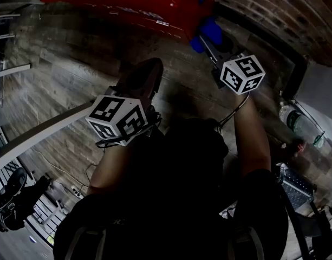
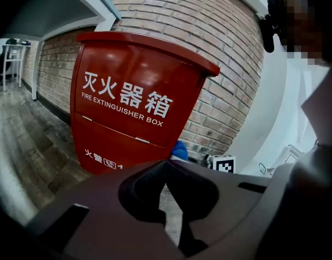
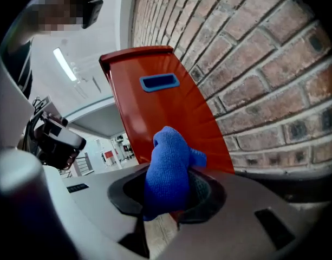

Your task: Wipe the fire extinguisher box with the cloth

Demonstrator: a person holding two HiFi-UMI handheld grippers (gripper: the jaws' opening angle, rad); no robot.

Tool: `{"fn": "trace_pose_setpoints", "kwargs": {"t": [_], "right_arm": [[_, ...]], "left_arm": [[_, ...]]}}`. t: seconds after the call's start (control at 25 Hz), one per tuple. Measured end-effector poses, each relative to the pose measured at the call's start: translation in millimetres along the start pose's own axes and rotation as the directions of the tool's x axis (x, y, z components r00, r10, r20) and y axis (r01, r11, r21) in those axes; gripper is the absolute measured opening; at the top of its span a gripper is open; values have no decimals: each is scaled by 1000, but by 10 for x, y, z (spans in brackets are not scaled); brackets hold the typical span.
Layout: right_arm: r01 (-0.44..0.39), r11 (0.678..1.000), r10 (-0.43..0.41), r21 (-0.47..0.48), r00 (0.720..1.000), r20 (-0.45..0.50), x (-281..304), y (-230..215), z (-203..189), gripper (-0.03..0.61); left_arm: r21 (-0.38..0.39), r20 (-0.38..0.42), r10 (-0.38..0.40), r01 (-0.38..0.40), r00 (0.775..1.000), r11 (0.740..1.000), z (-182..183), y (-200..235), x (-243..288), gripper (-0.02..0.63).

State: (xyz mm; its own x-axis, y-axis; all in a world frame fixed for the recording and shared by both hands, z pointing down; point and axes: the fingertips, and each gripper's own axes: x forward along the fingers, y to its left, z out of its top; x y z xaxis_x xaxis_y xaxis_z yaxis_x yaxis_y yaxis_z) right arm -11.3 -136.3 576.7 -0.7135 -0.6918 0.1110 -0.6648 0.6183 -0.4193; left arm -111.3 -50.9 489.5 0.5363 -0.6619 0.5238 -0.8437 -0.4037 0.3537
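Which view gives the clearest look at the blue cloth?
The right gripper view: the cloth fills the centre, clamped in the right gripper, before the red box. The head view shows only a blue patch by that gripper; the left gripper view, a sliver beside the box.

Left gripper (image 2: 166,164), dark maroon plastic, two-jaw, with black-and-white marker cube (image 1: 118,118): jaws together at the tips, nothing between them. Right gripper (image 1: 208,41), same build, second marker cube (image 1: 242,73): jaws clamped on a bunched blue microfibre cloth (image 3: 166,172). Bare left forearm (image 1: 107,164) and bare right forearm (image 1: 252,134) both reach forward, the right further ahead.
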Motion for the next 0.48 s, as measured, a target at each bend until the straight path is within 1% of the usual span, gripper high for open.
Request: {"fn": "trace_pose_setpoints", "kwargs": {"t": [0.16,0.28,0.36,0.48], "right_arm": [[53,997,-48,50,995,-91,80,-203,-448,124],[103,987,-82,125,984,-161,162,-424,-830,126],[157,966,-113,204,970,-215,216,-609,-1102,124],[232,917,-143,324,950,-278,254,-808,-1447,126]], "left_arm": [[21,3,-24,24,1000,999,-5,-44,11,8],[54,-10,-22,22,1000,998,-37,-37,14,8],[82,-24,-8,9,1000,997,-76,-25,8,8],[109,-27,11,-8,1000,994,-105,-31,-15,8]]}}
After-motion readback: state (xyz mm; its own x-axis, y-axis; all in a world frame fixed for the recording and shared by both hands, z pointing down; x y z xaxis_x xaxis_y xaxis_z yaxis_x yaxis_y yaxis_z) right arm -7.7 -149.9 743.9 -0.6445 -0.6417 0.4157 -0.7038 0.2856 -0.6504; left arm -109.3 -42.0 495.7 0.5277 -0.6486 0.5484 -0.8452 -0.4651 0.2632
